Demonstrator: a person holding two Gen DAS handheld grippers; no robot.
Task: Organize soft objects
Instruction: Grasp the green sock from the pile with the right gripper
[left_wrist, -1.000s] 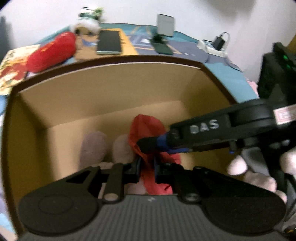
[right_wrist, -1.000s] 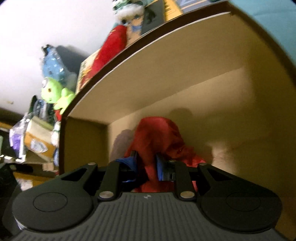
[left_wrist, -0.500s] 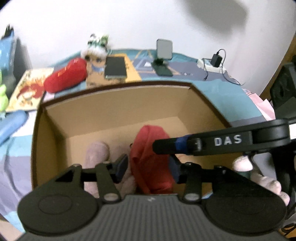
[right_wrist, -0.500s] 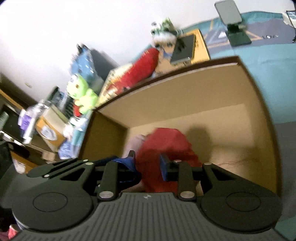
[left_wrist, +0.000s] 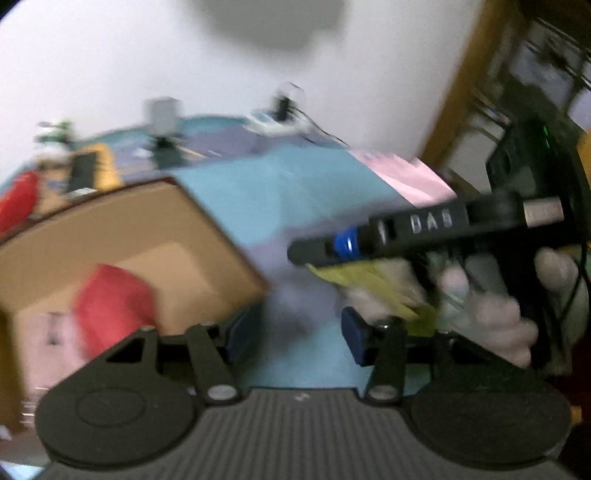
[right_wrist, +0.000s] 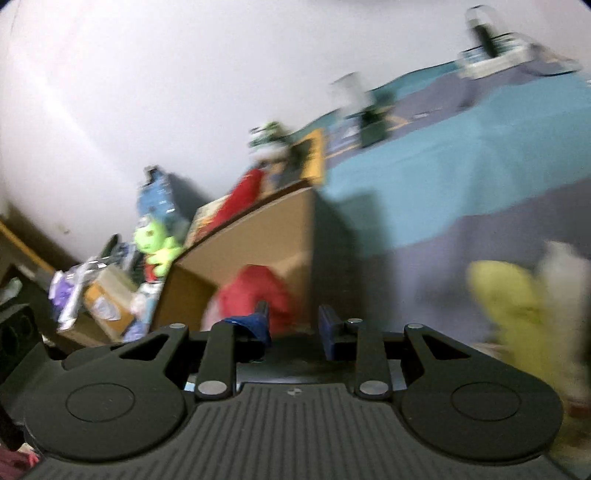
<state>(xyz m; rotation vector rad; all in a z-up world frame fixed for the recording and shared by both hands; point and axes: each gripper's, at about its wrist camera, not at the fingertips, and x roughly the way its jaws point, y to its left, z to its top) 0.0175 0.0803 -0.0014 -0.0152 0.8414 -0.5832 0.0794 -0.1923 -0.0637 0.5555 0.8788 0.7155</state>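
A red soft object (left_wrist: 114, 306) lies inside the open cardboard box (left_wrist: 207, 225); it also shows in the right wrist view (right_wrist: 258, 291). My left gripper (left_wrist: 295, 339) is open and empty, right of the box over the blue bedspread. My right gripper (right_wrist: 293, 330) is open and empty, outside the box's right wall (right_wrist: 258, 240). A yellow-green and white soft toy (right_wrist: 517, 306) lies on the bed to the right; in the left wrist view it (left_wrist: 373, 284) sits under the right gripper's arm (left_wrist: 424, 229). Both views are blurred.
A red plush (right_wrist: 247, 192), a phone stand (left_wrist: 162, 122), a charger (left_wrist: 277, 118) and a small plant toy (right_wrist: 269, 136) sit behind the box. A green plush (right_wrist: 155, 243) and cluttered boxes (right_wrist: 103, 299) stand to the left. A pink sheet (left_wrist: 406, 177) lies at the right.
Both grippers have let go of the red soft object, which stays in the box. Both have lifted out and swung right, and their jaws have opened wider.
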